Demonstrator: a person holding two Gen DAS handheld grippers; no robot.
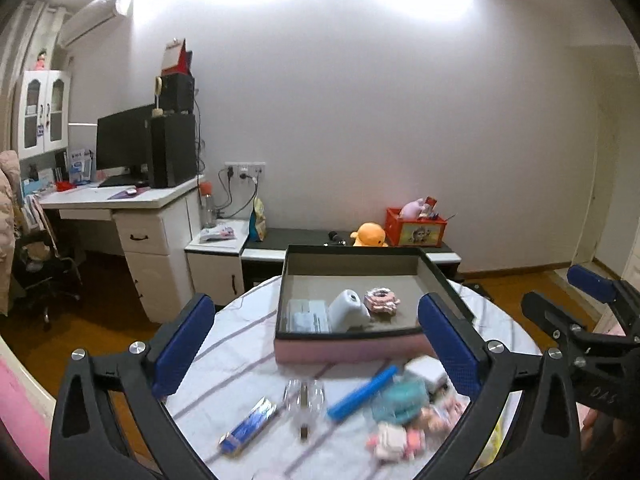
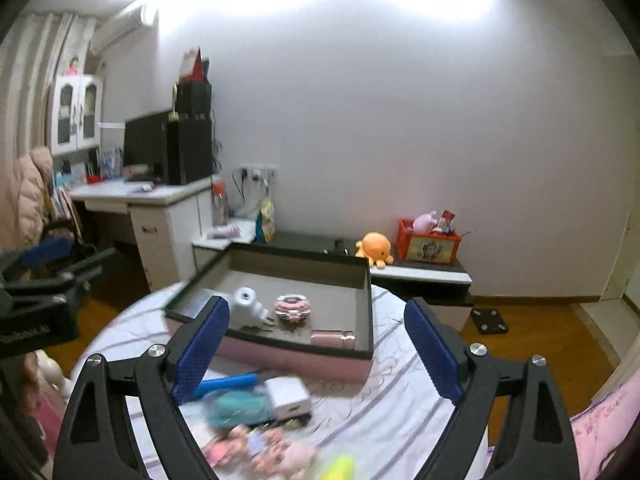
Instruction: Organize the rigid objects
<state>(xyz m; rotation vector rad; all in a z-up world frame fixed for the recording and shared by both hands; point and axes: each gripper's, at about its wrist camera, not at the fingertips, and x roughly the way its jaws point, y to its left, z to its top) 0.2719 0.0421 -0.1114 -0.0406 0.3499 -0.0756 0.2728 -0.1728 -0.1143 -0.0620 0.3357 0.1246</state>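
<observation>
A pink box [image 1: 348,350] [image 2: 300,360] with a dark rim stands on the round striped table [image 1: 240,360]. In it lie a white plug-like block [image 1: 348,308] [image 2: 248,306], a pink flower-shaped piece [image 1: 382,300] [image 2: 293,307], a pale blue pack [image 1: 310,316] and a pink tube [image 2: 332,338]. Loose in front of the box are a blue pen [image 1: 362,392] [image 2: 228,384], a white cube charger [image 1: 426,372] [image 2: 288,396], a teal item [image 1: 400,400], a blue-silver packet [image 1: 248,426], a clear glass piece [image 1: 304,400] and small pink figures [image 1: 404,436]. My left gripper [image 1: 316,300] and right gripper [image 2: 318,305] hover above these, both open and empty.
Behind the table a low cabinet [image 1: 444,257] carries an orange plush [image 1: 370,235] and a red crate [image 1: 416,230]. A white desk [image 1: 120,200] with a monitor and an office chair stand at the left. The table's rim curves close on both sides. A yellow-green thing [image 2: 340,468] lies at the near edge.
</observation>
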